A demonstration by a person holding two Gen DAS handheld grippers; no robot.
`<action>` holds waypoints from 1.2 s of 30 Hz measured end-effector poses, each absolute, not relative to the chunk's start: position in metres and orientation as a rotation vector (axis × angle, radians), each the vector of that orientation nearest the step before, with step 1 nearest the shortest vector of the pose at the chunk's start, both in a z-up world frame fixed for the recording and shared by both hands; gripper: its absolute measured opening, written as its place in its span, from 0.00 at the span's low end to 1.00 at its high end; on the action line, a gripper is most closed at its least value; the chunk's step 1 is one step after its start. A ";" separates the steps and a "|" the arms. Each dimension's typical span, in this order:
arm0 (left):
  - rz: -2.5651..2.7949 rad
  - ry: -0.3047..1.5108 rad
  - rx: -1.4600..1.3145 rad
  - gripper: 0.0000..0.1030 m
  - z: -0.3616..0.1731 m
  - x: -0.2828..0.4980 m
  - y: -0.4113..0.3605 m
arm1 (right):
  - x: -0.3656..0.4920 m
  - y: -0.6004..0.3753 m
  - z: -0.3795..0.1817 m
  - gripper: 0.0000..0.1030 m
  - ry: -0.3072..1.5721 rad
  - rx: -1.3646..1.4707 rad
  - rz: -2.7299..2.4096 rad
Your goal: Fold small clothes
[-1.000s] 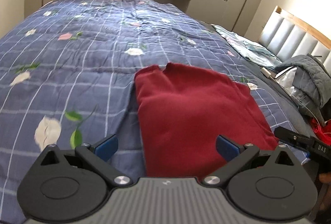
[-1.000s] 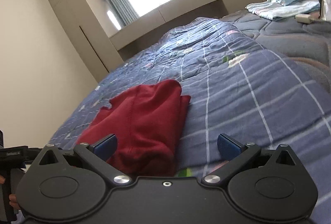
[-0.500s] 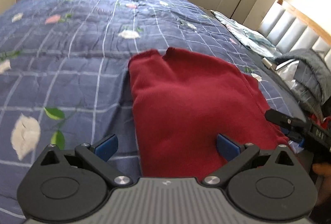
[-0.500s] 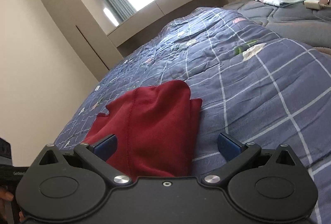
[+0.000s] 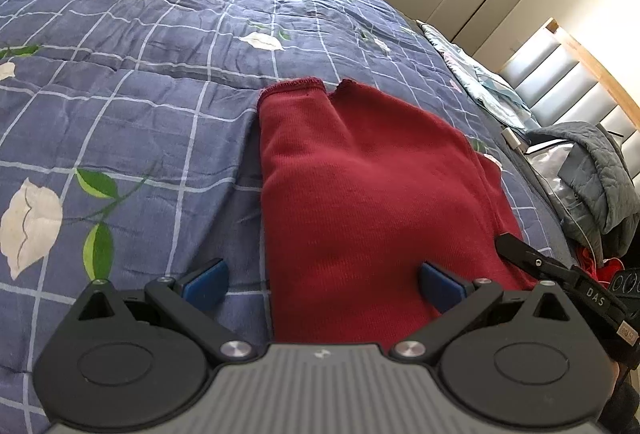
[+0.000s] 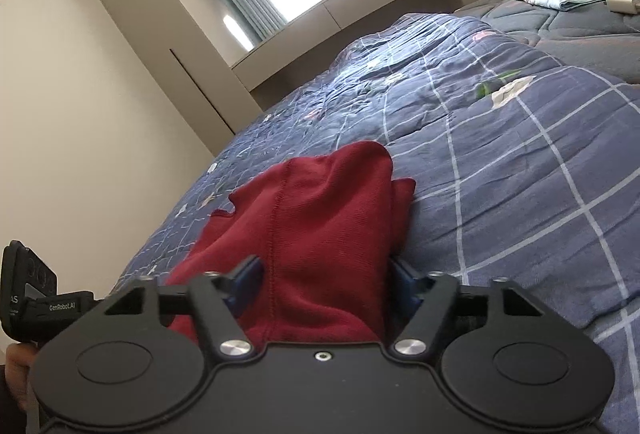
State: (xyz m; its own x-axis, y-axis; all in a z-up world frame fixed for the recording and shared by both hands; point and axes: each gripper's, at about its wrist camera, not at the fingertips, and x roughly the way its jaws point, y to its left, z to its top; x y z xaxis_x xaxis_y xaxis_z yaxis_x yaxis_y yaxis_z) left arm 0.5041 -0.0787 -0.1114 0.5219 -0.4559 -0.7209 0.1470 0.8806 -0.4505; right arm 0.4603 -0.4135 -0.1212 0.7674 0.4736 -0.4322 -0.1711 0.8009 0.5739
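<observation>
On a flowered blue quilt (image 5: 132, 105), a red garment (image 5: 372, 185) lies partly folded, its layers doubled and its near edge at the bed's front. The left gripper (image 5: 322, 280) hangs wide open over the near left corner, one pad off the cloth, nothing pinched. The right gripper (image 6: 324, 282) is closing, the garment's near right edge between its pads but seemingly not yet clamped. Judged from this, at least one more fold remains.
</observation>
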 end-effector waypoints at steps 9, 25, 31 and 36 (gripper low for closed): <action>-0.354 0.973 -0.366 1.00 -0.111 0.505 -0.080 | 0.461 -0.409 -0.121 0.57 0.599 0.502 0.366; -0.328 0.998 -0.427 0.83 -0.105 0.504 -0.080 | 0.460 -0.409 -0.121 0.57 0.596 0.494 0.364; -0.337 0.994 -0.405 0.71 -0.099 0.502 -0.086 | 0.456 -0.406 -0.119 0.50 0.581 0.472 0.370; -0.316 0.968 -0.328 0.59 -0.091 0.496 -0.097 | 0.454 -0.402 -0.117 0.45 0.568 0.450 0.374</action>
State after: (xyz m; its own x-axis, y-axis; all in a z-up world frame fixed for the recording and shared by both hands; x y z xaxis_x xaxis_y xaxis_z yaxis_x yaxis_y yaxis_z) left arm 0.4964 -0.0966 -0.0908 0.5289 -0.4032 -0.7468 0.1148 0.9059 -0.4077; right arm 0.4539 -0.4024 -0.1171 0.7810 0.4549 -0.4278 -0.2130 0.8381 0.5023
